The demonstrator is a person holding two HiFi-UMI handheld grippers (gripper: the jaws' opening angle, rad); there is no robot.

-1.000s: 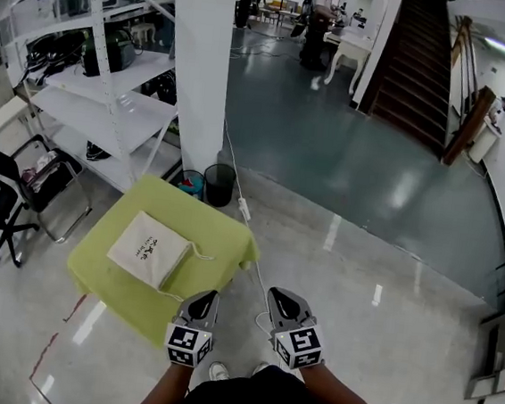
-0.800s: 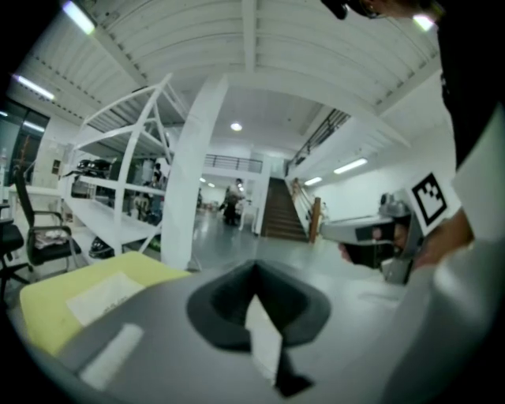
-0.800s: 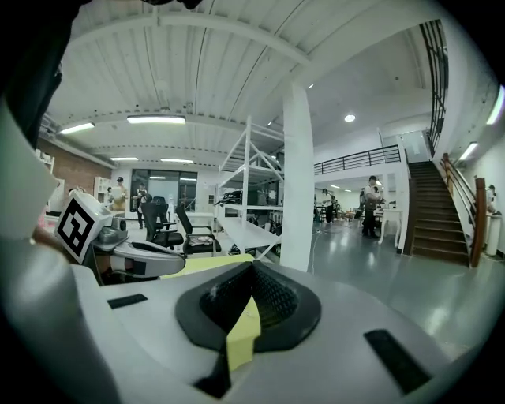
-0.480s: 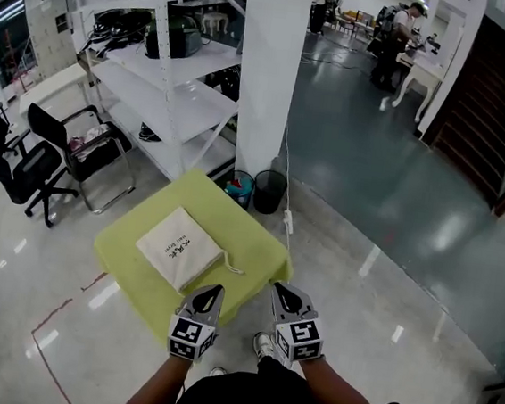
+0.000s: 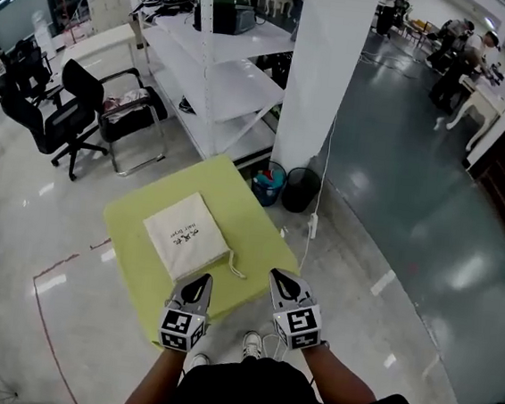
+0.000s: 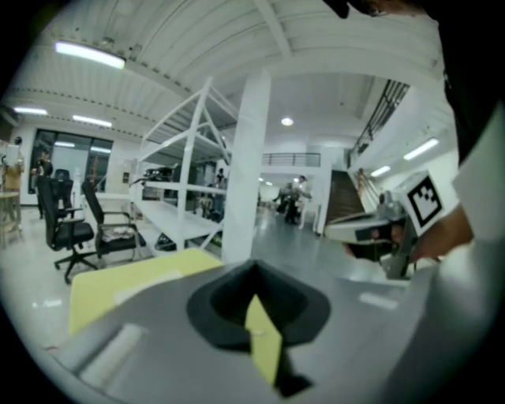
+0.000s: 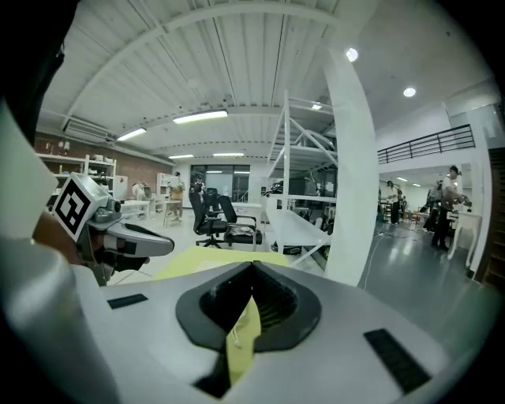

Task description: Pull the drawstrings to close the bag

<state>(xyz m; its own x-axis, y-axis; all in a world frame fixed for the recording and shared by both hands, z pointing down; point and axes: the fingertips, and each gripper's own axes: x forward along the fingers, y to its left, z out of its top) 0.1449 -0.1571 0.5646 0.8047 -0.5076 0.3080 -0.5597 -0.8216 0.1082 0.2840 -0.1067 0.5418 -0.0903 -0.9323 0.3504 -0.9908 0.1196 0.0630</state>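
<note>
Right, both clenched, empty. Bag (image 5: 186, 234) lies flat on table (image 5: 133, 269), 11 o'clock from left gripper (image 5: 199, 285), 10 from right gripper (image 5: 280, 282). Drawstring (image 5: 235, 270) trails toward 5. Left's nearer.

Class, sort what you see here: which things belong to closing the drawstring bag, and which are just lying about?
Belongs to the job:
bag
drawstring
yellow-green table
left gripper, jaws shut
right gripper, jaws shut

Just lying about:
office chairs
white shelving
bins
</note>
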